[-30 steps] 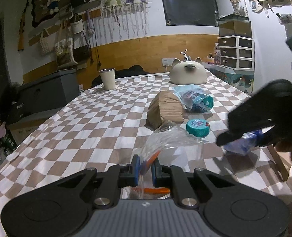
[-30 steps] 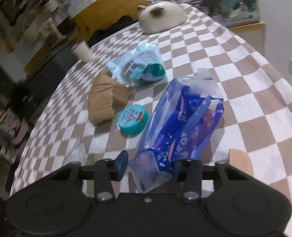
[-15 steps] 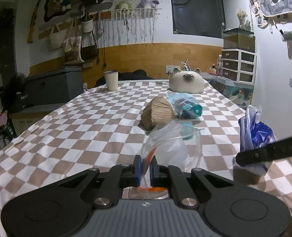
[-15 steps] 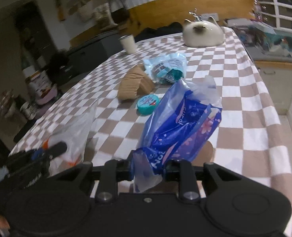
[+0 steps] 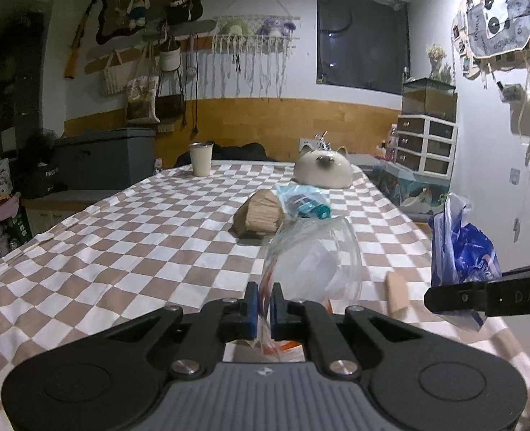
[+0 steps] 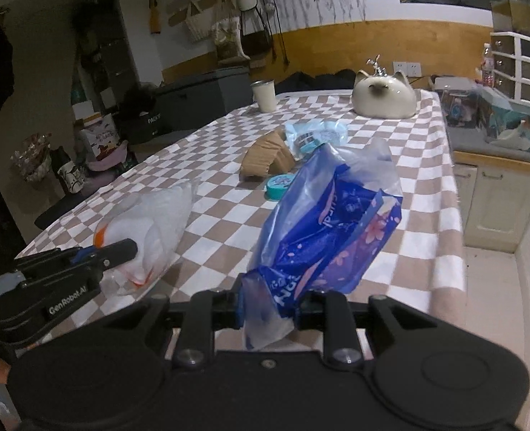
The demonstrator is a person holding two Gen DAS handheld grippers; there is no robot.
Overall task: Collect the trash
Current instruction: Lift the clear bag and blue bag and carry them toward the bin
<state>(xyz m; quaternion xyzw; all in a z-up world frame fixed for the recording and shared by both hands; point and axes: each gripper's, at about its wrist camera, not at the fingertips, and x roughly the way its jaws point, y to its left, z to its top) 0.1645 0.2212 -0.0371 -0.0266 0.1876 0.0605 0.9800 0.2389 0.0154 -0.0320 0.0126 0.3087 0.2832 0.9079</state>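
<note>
Over the checkered counter [image 5: 128,251] I hold two pieces of trash, one in each gripper. My left gripper [image 5: 263,303] is pinched tight on a clear plastic bag [image 5: 311,262] with orange marks near its bottom. That bag sticks up and forward from the blue pads. From my right side I can see the same bag [image 6: 150,230] looking white and crinkly, up off the cloth. My right gripper [image 6: 268,310] is clamped on the bunched end of a blue wrapper [image 6: 329,230] with pink flowers on it. Its jaws have just been closing on that wrapper, and the wrapper puffs up between them. In the left view the blue wrapper [image 5: 462,251] hangs off to the right, near the counter's edge. More things lie farther back on the counter. A brown paper bag [image 6: 268,156] sits in the middle, and a light blue packet [image 6: 315,136] touches its far side. A round teal lid [image 6: 281,185] lies just in front of the paper bag. A pale cup [image 5: 201,158] stands at the far end, and a cat-shaped thing [image 5: 323,172] sits well apart from it on the right.
</note>
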